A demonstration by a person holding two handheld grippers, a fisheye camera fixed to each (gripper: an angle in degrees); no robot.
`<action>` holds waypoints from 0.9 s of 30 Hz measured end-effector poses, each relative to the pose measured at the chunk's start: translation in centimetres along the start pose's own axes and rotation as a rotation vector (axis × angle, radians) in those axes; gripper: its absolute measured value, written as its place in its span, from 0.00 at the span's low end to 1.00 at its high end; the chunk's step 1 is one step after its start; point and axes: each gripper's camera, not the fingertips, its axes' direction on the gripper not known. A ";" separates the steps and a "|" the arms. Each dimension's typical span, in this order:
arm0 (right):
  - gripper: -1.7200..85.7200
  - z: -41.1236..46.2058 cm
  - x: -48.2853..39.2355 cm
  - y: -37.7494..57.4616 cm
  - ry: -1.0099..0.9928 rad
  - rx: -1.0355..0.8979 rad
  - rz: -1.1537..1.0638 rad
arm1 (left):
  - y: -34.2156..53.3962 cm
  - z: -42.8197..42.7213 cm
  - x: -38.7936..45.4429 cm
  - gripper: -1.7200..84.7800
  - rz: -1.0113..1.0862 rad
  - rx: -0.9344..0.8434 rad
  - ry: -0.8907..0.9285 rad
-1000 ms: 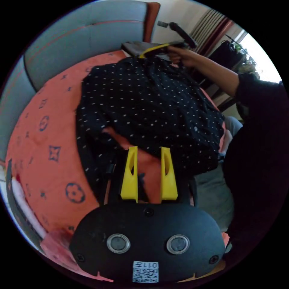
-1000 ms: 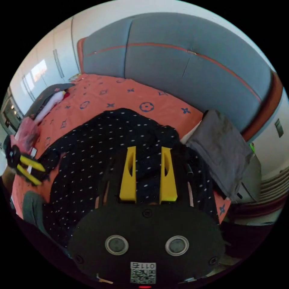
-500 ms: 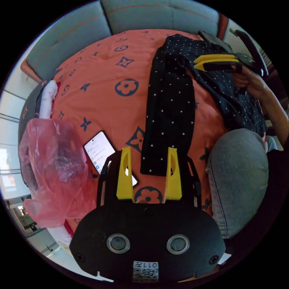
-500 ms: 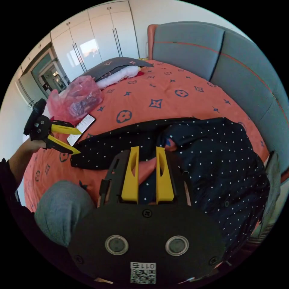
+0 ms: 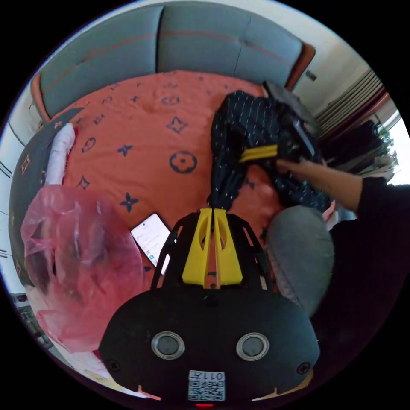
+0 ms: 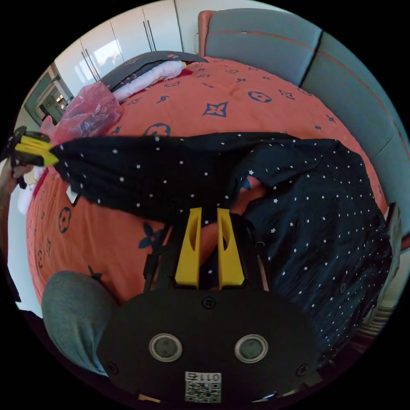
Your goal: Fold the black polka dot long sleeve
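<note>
We are folding the black shirt with white dots (image 6: 299, 205). It lies on the bed (image 6: 230, 102), which has an orange cover. The big body part of the shirt is bunched up near the grey headboard (image 5: 171, 38).

One long sleeve (image 6: 141, 171) is pulled out straight. Our left claw (image 5: 212, 243) has its two yellow jaws pressed together on the sleeve's cuff end. In the right gripper view we see that claw (image 6: 36, 149) far out at the sleeve's tip, holding it up off the bed.

Our right claw (image 6: 209, 247) is at the other end, where the sleeve meets the body of the shirt. Its jaws sit close together with dark dotted cloth between them, so we think it is clamped on the shirt there. In the left gripper view it (image 5: 258, 153) is pushed into the heap of cloth.

So the sleeve runs like a long line from one claw to the other. The body of the shirt lies away from the left claw, out past the right claw. The left claw holds the loose end, so we think it should carry the cuff along that line, back over the body.

A phone (image 5: 151, 239) and a pink plastic bag (image 5: 77, 260) lie on the bed near the left claw. We should keep the sleeve from dragging over them.
</note>
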 end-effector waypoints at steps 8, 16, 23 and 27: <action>0.04 -5.8 -0.6 2.9 -0.117 0.194 0.048 | -3.9 -5.6 -4.0 0.02 -0.016 0.023 -0.026; 0.03 -3.7 3.9 1.0 0.114 0.150 0.158 | -8.4 -11.2 -11.5 0.02 -0.160 0.180 0.079; 0.03 0.3 5.4 0.9 0.032 0.002 0.225 | -15.7 -10.7 -11.3 0.02 -0.100 0.064 0.157; 0.03 -3.9 6.4 5.6 -0.027 0.098 0.211 | -19.7 -9.9 -9.0 0.02 -0.047 0.124 0.429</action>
